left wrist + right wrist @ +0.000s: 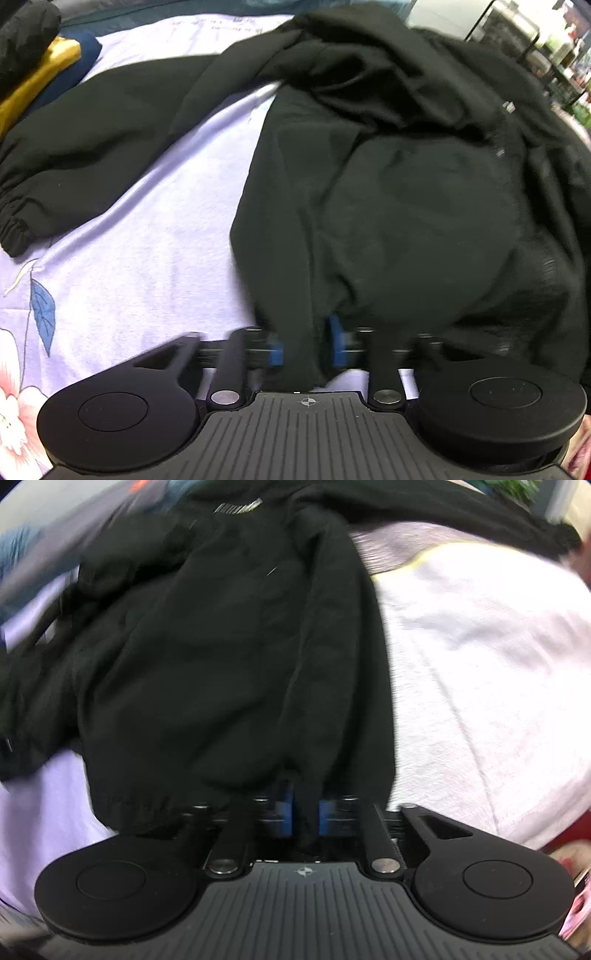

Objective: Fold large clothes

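left wrist view: the left gripper (303, 341) pinches a fold of the black jacket (388, 177) over the lavender floral sheet (147, 258) — sleeve spread leftward. the right gripper (306, 810) likewise clamps the jacket's hem — white cloth (480, 664) beside it.

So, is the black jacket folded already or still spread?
Neither: black fabric jacket hangs bunched from both tongs, left and right; one sleeve lies outstretched.

Black jacket (388, 192), lilac floral sheet (155, 236), blue pads (338, 341)
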Tool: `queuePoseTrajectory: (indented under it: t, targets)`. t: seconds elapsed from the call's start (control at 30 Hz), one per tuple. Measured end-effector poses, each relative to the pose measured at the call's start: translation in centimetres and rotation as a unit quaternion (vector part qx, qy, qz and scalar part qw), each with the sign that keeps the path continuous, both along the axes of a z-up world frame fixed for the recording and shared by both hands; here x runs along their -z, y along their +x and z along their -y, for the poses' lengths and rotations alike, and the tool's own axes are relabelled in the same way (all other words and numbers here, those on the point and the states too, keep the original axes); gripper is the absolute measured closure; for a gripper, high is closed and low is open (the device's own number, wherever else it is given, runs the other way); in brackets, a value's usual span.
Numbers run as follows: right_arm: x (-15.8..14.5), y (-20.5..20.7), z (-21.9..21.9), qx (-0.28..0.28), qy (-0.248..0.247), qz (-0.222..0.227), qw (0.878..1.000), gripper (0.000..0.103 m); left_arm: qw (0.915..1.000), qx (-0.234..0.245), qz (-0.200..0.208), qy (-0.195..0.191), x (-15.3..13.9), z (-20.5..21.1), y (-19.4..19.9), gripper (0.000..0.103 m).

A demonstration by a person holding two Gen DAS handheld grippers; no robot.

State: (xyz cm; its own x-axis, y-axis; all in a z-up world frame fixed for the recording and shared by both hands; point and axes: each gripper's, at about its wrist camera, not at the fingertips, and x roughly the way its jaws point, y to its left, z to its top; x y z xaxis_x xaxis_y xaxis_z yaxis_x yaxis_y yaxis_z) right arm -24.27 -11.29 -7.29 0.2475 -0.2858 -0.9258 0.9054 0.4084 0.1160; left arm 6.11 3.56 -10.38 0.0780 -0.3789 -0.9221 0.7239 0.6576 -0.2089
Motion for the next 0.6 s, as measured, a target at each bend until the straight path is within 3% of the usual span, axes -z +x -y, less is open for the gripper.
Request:
queuePoseTrajectory:
  t: [0.13, 0.3, 0.43, 0.53, 0.6]
  targets:
    - [-2.9, -5.5, 2.6, 0.105, 0.055, 0.148, 0.982, 0.096, 0.9976, 0.007, 0.003, -0.068, -5.2, -1.0, -0.1, 0.048]
    - [-9.2, -11.1, 4.4, 0.126, 0.011, 0.229, 0.965, 0.097, 0.9924, 0.013, 0.026, -0.120, -13.0, -3.5, -0.3, 0.054]
    - [-13.9, -15.5, 5.1, 0.128, -0.032, 0.255, 0.958, 0.097, 0.9916, 0.012, 0.039, -0.123, -16.9, -6.2, -1.2, 0.059]
    - [-14.7, -17.9, 6.0, 0.129, -0.055, 0.231, 0.963, 0.097, 0.9951, 0.007, 0.021, -0.097, -16.5, -7.8, -2.6, 0.061]
    - [-13.3, -19.2, 6.7, 0.151, -0.049, 0.208, 0.965, 0.097, 0.9978, 0.007, 0.020, -0.063, -14.5, -8.7, -3.9, 0.063]
